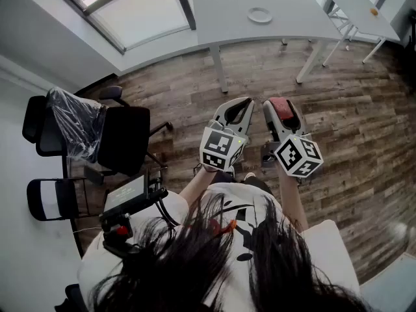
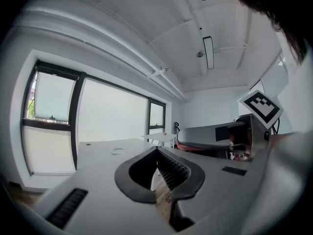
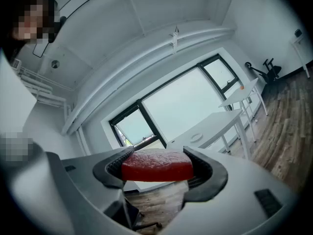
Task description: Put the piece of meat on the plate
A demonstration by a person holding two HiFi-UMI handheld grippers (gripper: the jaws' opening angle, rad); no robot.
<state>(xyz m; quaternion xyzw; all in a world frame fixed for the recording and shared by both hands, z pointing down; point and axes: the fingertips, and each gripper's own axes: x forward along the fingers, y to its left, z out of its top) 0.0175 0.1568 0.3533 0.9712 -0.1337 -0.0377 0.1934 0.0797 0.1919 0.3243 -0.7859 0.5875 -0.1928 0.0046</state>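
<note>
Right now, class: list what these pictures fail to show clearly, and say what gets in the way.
Small orange object on the far white table: head view, too small to identify.
Round white plate: right gripper view, edge-on and tiny, inside unseen there.
Red slab of meat: head view, partly covered by the right hand-held gripper.

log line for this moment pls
right gripper: shut on piece of meat | left gripper: shut, empty | plate: empty, on grey table ahead | placing: not yet done
</note>
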